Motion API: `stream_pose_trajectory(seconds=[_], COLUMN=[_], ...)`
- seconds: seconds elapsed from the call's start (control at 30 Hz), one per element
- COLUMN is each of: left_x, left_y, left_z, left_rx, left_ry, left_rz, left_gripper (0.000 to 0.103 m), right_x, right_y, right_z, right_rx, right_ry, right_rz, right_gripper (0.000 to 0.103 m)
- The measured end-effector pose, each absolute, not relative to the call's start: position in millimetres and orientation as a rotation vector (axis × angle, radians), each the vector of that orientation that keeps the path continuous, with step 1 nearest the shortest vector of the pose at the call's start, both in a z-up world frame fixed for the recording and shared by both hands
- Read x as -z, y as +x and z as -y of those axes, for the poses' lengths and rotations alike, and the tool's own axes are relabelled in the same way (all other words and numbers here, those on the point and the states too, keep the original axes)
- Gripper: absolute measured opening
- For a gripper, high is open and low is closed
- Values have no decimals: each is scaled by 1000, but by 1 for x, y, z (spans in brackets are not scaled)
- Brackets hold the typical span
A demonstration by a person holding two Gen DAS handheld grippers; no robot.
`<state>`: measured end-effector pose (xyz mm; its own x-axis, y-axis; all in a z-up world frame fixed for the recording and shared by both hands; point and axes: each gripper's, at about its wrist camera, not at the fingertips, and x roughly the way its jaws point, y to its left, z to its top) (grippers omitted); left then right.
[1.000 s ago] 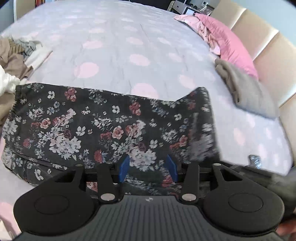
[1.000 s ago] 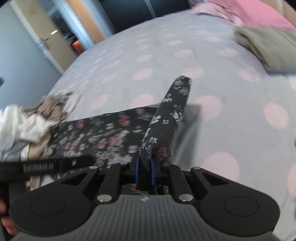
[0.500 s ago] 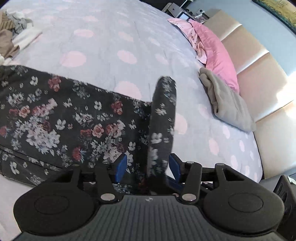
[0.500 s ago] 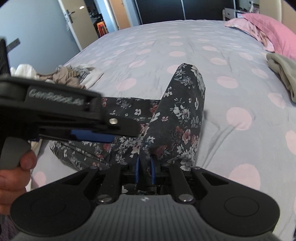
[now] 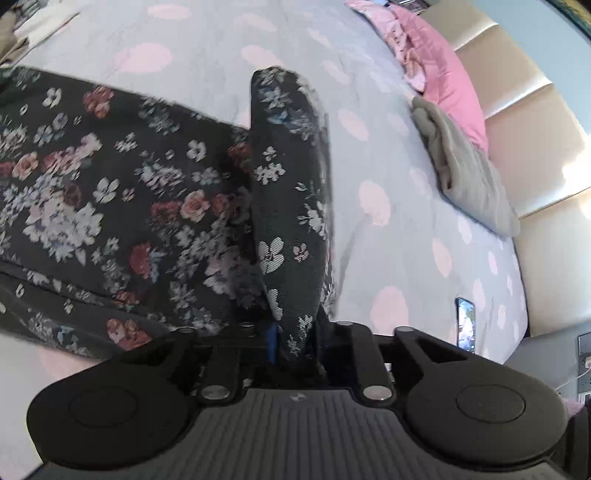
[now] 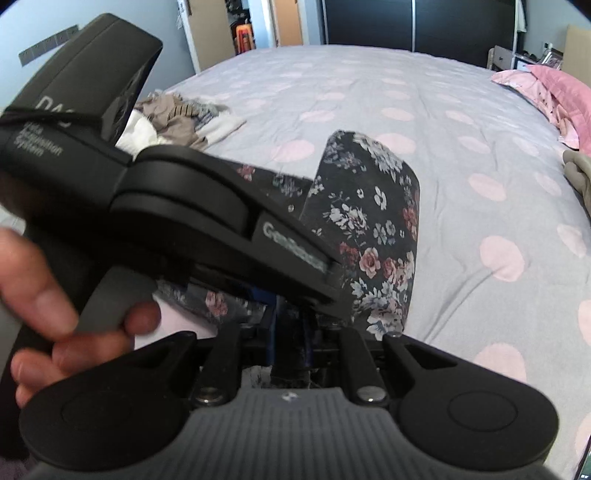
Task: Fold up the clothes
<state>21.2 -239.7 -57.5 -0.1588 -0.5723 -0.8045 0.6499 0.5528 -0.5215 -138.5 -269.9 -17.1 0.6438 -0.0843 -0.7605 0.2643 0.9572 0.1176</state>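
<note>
A dark floral garment [image 5: 110, 192] lies spread on the grey bedspread with pink dots [image 5: 207, 33]. One edge of it stands up as a narrow fold [image 5: 288, 192]. That fold runs down into my left gripper [image 5: 293, 332], whose jaws are closing and pinch the cloth between the blue fingers. In the right wrist view the same fold [image 6: 373, 221] rises just past my right gripper [image 6: 290, 336]. Its jaws are opening slightly, with dark cloth still between them. The left gripper's black body [image 6: 184, 206] crosses in front, held by a person's hand [image 6: 55, 314].
A heap of beige and white clothes [image 6: 177, 118] lies at the far left of the bed. A pink pillow [image 5: 443, 74] and a folded grey cloth [image 5: 469, 177] rest against the padded headboard [image 5: 535, 147]. A phone [image 5: 466, 325] lies near the bed's right edge.
My left gripper came down onto the raised fold and its blue fingers closed on it. The right gripper rolled level, and the left gripper now fills the left of its view.
</note>
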Motion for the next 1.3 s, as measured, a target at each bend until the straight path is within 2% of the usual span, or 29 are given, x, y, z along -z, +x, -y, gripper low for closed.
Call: stream_pose_trajectory(seconds=[0.37, 0.43, 0.63, 1.07, 1.3], left_x=[58, 51, 22, -36, -23], left_y=[18, 18, 24, 102, 148], left_z=[235, 230, 213, 171, 138], left_rx=[948, 941, 928, 899, 799], left_ry=[250, 265, 296, 355, 357], left_rz=[-1251, -1222, -1134, -1063, -1101], left_gripper=[11, 10, 9, 7, 6], right_x=[9, 13, 29, 39, 45], right_y=[-172, -174, -173, -167, -153], right_z=[267, 274, 293, 287, 279], right_rx=[127, 169, 258, 192, 191], right_ry=[48, -5, 24, 19, 24], right_rz=[-881, -908, -1004, -1024, -1041], right_gripper=[25, 28, 28, 28, 28])
